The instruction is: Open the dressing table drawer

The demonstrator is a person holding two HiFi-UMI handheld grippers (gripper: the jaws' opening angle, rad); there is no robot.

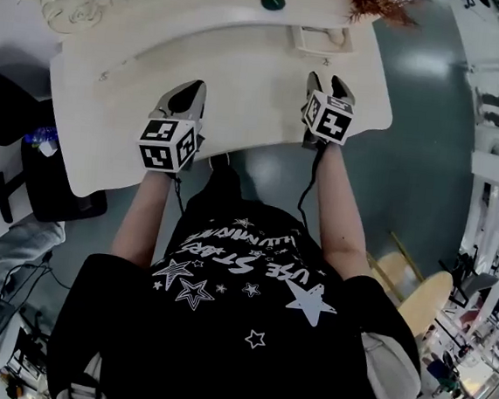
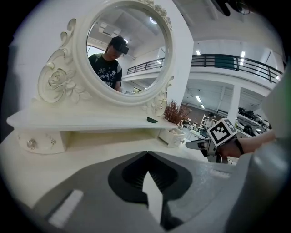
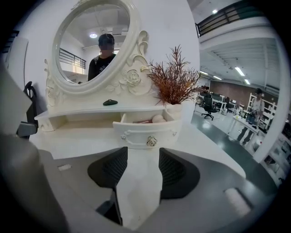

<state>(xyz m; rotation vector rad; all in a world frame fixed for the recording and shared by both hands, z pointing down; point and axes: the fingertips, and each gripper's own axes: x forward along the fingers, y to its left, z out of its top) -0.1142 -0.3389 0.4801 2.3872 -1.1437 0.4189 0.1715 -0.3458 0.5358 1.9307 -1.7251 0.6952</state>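
Observation:
The small right-hand drawer (image 3: 148, 132) of the white dressing table (image 1: 243, 88) stands pulled out, its metal knob (image 3: 151, 142) facing me and small items showing inside. My right gripper (image 3: 142, 154) is open, a short way back from the knob, with only bare tabletop between its pads. From the head view that gripper (image 1: 329, 81) hovers over the table's front right, below the drawer (image 1: 318, 39). My left gripper (image 2: 147, 154) is shut on nothing, its tips meeting over the tabletop; it sits at the front left (image 1: 190, 88). The left drawer (image 2: 38, 142) is closed.
An oval mirror (image 2: 122, 45) in a carved frame rises behind the shelf. A dark green object (image 3: 110, 102) lies on the shelf, and a dried reddish plant (image 3: 175, 82) stands above the open drawer. A black chair (image 1: 24, 173) is at the left, a wooden stool (image 1: 415, 298) at the right.

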